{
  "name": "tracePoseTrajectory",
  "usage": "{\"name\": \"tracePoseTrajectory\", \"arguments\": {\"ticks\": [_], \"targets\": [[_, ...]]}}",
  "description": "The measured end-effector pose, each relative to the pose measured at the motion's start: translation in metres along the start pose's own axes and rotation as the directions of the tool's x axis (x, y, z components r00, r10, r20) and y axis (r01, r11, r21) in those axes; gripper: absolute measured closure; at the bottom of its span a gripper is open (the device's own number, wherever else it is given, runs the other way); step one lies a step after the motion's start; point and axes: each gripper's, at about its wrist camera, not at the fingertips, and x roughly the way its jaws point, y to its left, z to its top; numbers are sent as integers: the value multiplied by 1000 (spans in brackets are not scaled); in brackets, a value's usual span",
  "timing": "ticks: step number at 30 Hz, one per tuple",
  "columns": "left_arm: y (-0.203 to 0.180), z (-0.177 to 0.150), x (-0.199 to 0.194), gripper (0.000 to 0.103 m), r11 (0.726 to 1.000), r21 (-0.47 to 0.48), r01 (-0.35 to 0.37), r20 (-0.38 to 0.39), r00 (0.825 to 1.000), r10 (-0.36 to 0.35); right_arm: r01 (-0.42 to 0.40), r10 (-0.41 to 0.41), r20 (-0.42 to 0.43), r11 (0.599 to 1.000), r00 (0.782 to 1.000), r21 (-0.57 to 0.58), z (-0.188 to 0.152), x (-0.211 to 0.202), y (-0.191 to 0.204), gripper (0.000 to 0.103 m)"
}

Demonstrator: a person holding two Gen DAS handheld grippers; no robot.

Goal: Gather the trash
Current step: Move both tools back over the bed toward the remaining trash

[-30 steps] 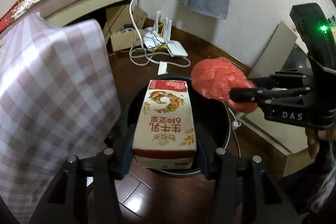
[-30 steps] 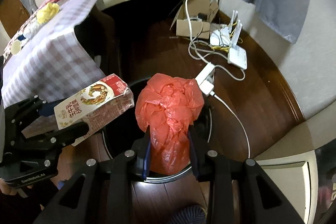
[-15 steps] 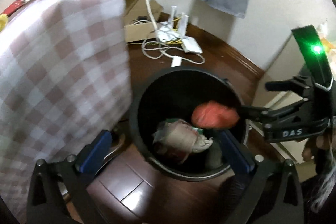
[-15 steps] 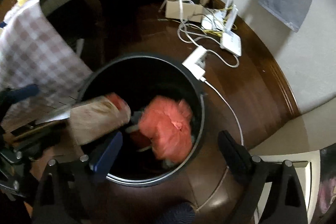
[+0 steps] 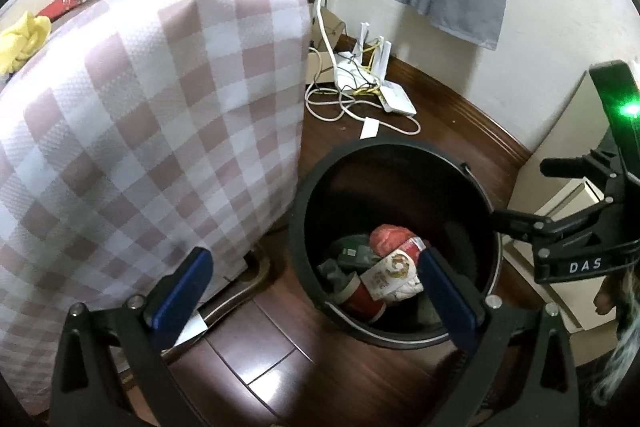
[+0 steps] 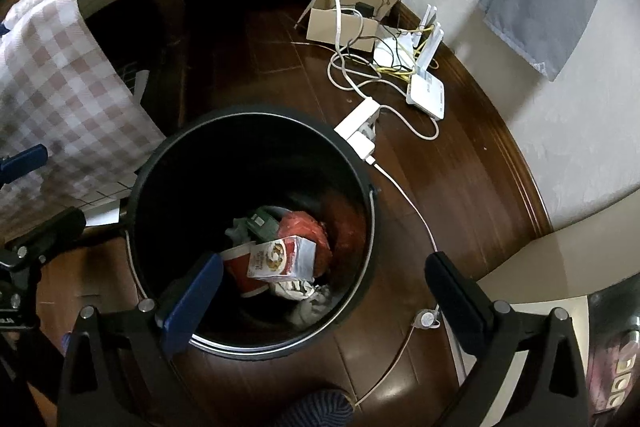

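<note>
Now milk carton (image 6: 280, 259) lies below open jaws.

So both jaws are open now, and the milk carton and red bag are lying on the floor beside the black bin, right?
Not quite. The milk carton and red bag lie inside the black bin, on top of other trash, not on the floor beside it. The right wrist view looks straight down into it. Both sets of jaws do stand open and empty.

White letters "DAS" on the black body of the right tongs (image 5: 520, 195), just right of the black bin (image 5: 400, 155), print on the milk carton (image 6: 280, 259) inside the bin too small to read
</note>
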Motion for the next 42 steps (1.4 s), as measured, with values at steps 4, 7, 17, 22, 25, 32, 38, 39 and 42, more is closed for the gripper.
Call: {"name": "tracePoseTrajectory", "arguments": {"ticks": [4,7,17,22,25,32,38,39,42], "targets": [[-2,2,-4,1,1000,1,-4,8,1000,4,-2,2,12,1000,1000,-7,2,-5,2,1],[-3,4,-9,1,1000,3,-6,16,1000,6,-3,4,22,1000,1000,-11,5,-10,4,1],[-6,13,-37,1,1000,-2,-21,54,998,21,-7,10,87,999,996,-40,11,-38,16,1],[-1,20,-53,1,999,-23,-25,87,996,27,-8,15,128,999,992,-51,14,-56,22,1],[3,24,-63,1,999,-30,-32,111,993,35,-10,20,158,998,987,-60,19,-69,27,1],[14,30,-84,1,997,-50,-54,152,987,61,-23,39,221,997,974,-75,29,-95,39,1],[29,34,-98,1,994,-78,-80,183,979,93,-30,56,261,995,964,-99,37,-110,53,1],[32,34,-101,1,993,-85,-88,189,977,102,-33,60,269,994,961,-105,40,-112,56,1],[45,37,-107,1,988,-104,-112,199,971,131,-43,77,294,992,953,-119,49,-121,66,1]]}}
